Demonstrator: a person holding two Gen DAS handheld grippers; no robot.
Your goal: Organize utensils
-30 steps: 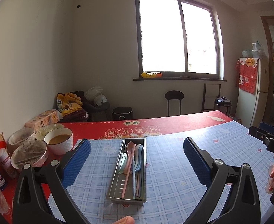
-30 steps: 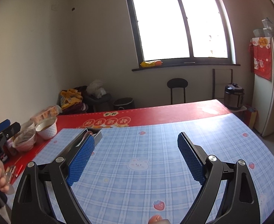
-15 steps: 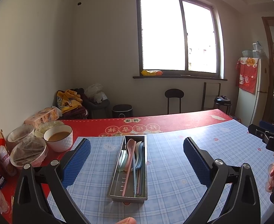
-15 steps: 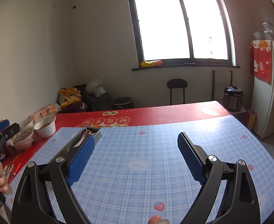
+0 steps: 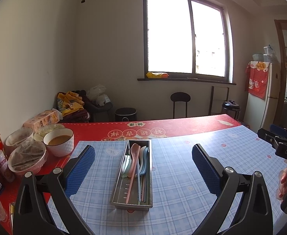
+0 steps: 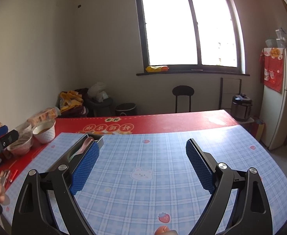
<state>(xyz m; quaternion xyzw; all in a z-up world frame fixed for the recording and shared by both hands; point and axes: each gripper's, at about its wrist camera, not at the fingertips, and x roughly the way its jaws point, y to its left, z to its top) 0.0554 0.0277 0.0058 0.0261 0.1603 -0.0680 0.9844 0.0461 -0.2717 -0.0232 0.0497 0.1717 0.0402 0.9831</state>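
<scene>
A narrow metal tray (image 5: 131,178) is seen lying lengthwise on the blue checked cloth of the tabletop (image 5: 182,176), directly ahead of the left gripper (image 5: 143,168) and framed between its blue pads. Inside it, pastel spoons (image 5: 135,156) and what appear to be chopsticks (image 5: 141,182) are laid together, bowls toward the far end and handles toward the near end; the pink spoon is uppermost. The left jaws are spread wide and nothing is held in them. The right gripper (image 6: 142,164) is likewise held wide apart and empty, over bare cloth to the right of the tray, whose far corner (image 6: 96,139) is seen just behind its left pad. A white bowl of brown liquid (image 5: 59,141) and film-covered bowls (image 5: 27,157) are kept well to the left on the red cloth. The utensils are judged to be light, stiff and smooth plastic, likely to slip or pivot if pinched at the rounded bowl; a hold across the thin handle near its middle is judged safer. The tray is judged rigid and light enough to slide when nudged, so steadying it by its long walls may be needed.
</scene>
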